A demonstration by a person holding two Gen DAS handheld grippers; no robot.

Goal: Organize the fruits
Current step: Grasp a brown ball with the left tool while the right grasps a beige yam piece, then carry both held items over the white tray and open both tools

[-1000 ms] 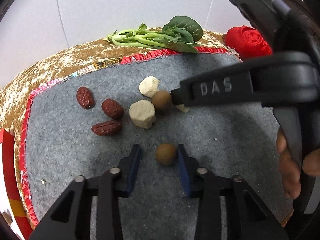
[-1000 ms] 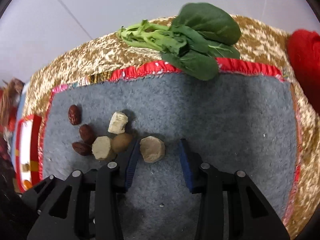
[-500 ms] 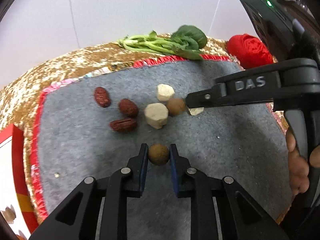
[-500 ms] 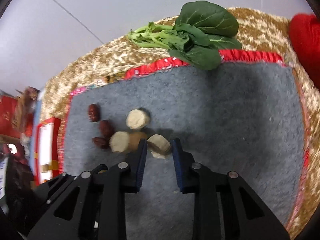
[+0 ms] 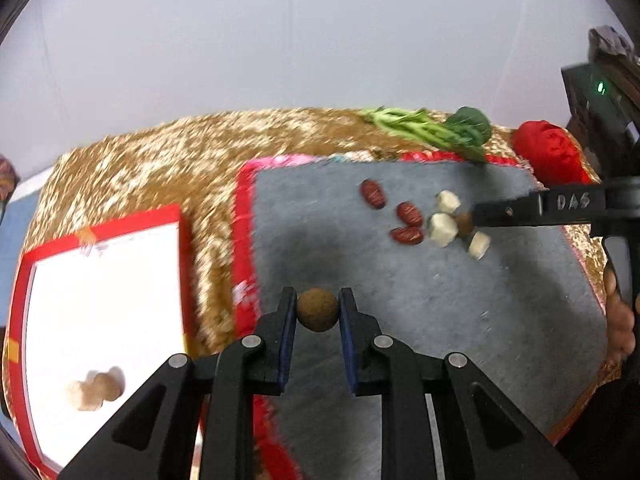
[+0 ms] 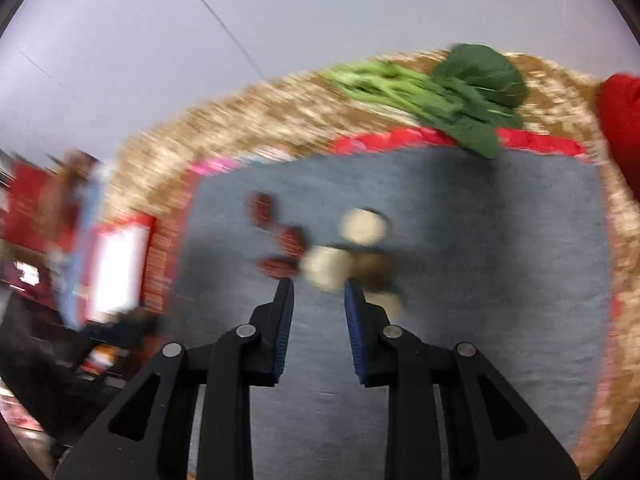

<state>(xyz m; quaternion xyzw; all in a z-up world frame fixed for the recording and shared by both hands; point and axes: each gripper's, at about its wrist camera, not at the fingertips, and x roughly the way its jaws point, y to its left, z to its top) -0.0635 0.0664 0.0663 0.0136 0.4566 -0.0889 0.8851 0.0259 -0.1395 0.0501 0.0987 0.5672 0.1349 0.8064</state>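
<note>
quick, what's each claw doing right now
Left claw: shut on the small round brown fruit, lifted over the grey felt mat.
Right claw: open, holding nothing.

Left gripper (image 5: 318, 310) clamped a brown round fruit (image 5: 317, 309), lifted above the grey mat (image 5: 460, 320).

Three red dates (image 5: 404, 216) lay beside pale chunks (image 5: 444, 229) and a second brown fruit (image 5: 464, 224) farther right; the right gripper (image 5: 508, 214) reached in there, tips touching the pile. Red-edged white tray (image 5: 104, 300) at left held two small pieces. Greens (image 5: 436, 130) at far edge.
</note>
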